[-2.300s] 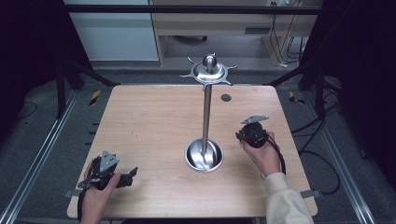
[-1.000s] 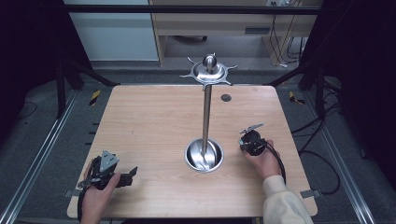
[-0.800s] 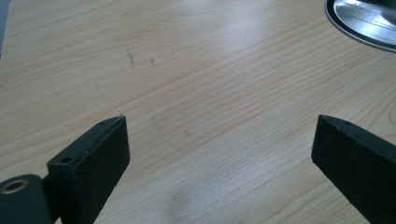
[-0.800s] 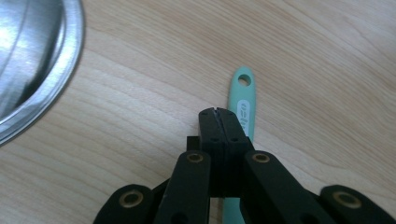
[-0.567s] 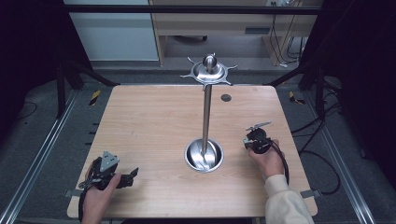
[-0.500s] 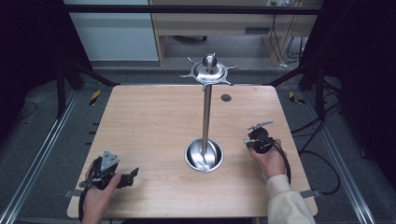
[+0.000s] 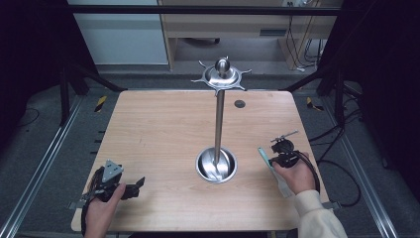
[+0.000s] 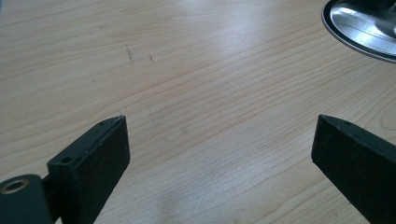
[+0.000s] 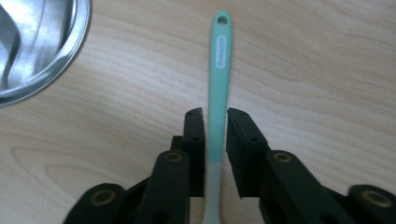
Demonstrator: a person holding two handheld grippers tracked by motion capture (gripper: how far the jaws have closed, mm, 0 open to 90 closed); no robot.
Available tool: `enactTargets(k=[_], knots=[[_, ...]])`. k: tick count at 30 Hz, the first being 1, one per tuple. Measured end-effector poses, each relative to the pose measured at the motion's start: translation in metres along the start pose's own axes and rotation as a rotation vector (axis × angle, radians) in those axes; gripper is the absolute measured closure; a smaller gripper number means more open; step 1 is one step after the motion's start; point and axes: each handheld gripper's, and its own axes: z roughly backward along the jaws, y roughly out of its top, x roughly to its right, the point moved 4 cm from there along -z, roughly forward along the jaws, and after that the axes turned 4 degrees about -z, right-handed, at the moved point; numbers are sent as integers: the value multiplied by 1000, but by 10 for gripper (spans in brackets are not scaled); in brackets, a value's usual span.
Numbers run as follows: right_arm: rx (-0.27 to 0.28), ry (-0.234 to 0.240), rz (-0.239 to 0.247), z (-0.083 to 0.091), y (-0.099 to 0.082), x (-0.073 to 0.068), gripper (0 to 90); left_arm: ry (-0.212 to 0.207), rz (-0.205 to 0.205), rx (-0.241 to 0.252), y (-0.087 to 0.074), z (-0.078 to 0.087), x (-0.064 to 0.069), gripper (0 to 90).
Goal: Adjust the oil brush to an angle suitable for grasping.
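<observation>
On the right-hand side of the table, near its front edge: slim utensil [image 7: 267, 159] with a mint-green handle, a small hanging hole at the far tip and a paler, translucent lower stretch. Lying flat on the wood, handle end aimed away from the person, just right of the bowl-shaped base. Working end hidden under the gripper; kind not determinable.

Right gripper [image 7: 280, 157]: black, two-jawed, poised directly over the utensil and pointing down at it. In the right gripper view, handle [image 9: 218, 93] running straight up between the jaws of the gripper [image 9: 215, 114]. Jaws just lately opening, now parted a little, a thin dark gap on one side of the handle; flanking it, not pinching it.

Right hand [image 7: 296, 176]: wrapped round the gripper body from behind, wrist bent down, forearm in a cream sleeve [image 7: 317, 218] entering from the lower right.

Polished steel stand: round bowl-shaped base [image 7: 216, 165] near mid-table, upright pole [image 7: 218, 124], star-rimmed disc with a ball knob [image 7: 221, 75] on top. Base rim also at the upper left of the right gripper view [image 9: 32, 51].

Left gripper [image 7: 136, 186]: black, held low at the near left corner, well apart from the utensil, pointing toward the steel base. Jaws spread wide [image 8: 219, 123], bare wood alone between them, base rim [image 8: 359, 28] at the far upper right.

Left hand [image 7: 101, 210]: closed around the gripper body, resting at the table edge.

Light wood-grain table [image 7: 158, 134]; small dark round disc [image 7: 239, 103] near the far edge.
</observation>
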Motion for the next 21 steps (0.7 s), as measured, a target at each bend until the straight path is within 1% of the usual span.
enactTargets(k=[1,5,7,11,16,21], knots=[[-29,-13,15,2,1,1,725,-2,-2,-1,0,0,0,39],[-71,-27,6,3,3,5,699,-2,-5,2,0,0,1,39],[-89,-15,-6,1,3,6,689,-2,-1,-2,0,0,1,39],[-129,-11,-1,-5,1,6,689,1,5,-2,-1,-1,-1,39],[-164,-4,2,-10,-3,6,701,2,6,3,0,1,-1,39],[-183,5,7,-14,-4,3,718,0,5,1,0,0,0,39]])
